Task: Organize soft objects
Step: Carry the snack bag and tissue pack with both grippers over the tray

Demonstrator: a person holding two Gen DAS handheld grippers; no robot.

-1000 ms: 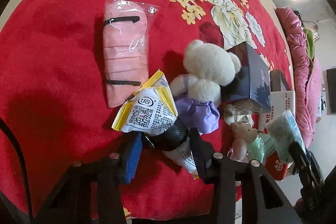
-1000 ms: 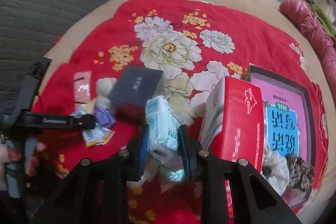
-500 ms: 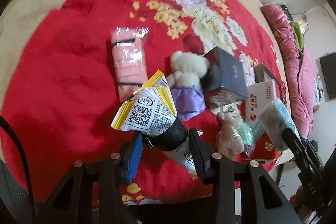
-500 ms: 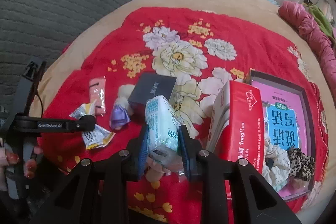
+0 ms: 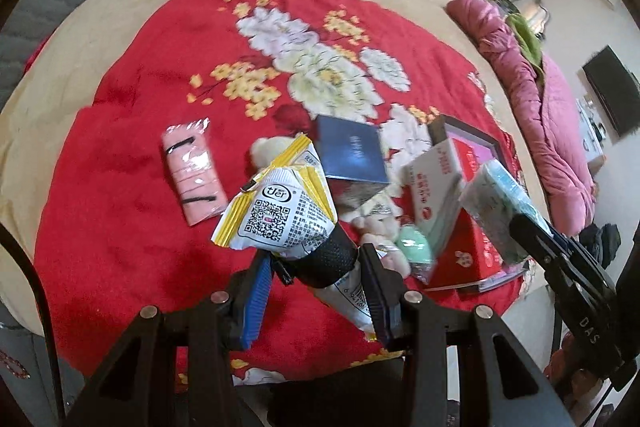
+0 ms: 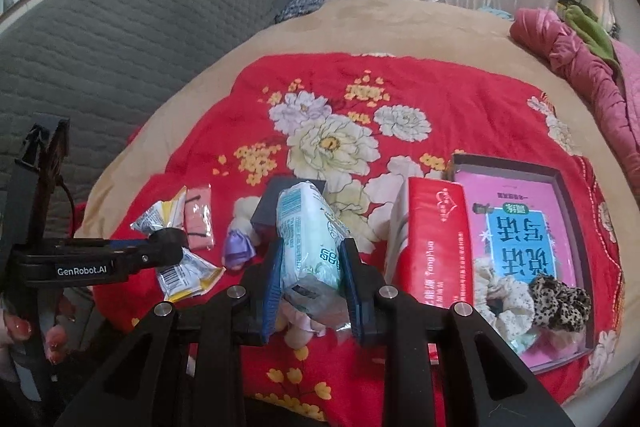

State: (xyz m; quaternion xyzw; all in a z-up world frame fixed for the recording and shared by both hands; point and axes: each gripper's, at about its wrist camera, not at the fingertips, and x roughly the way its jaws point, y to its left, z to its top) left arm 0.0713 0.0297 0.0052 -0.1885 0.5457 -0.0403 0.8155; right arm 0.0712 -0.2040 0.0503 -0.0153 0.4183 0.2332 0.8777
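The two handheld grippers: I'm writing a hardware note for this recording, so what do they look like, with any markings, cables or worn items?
Both are matte black, with silver screws and blue ribbed pads. The left gripper bears white "GenRobot.AI" lettering, and a thin black cable loops by its upright. The right gripper shows white letters "DAS". The hand on the left one wears red nail polish.

Glossy crinkled plastic snack packet (image 5: 276, 215), shiny film tissue pack (image 6: 310, 231), plush red floral blanket (image 6: 460, 99), glossy cardboard box (image 6: 438, 239)

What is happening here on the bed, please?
A person is sorting soft things on a red blanket. The left gripper holds a yellow snack packet; the right gripper holds a tissue pack. Both are in the air. A pink pouch, a plush bear and boxes lie below.
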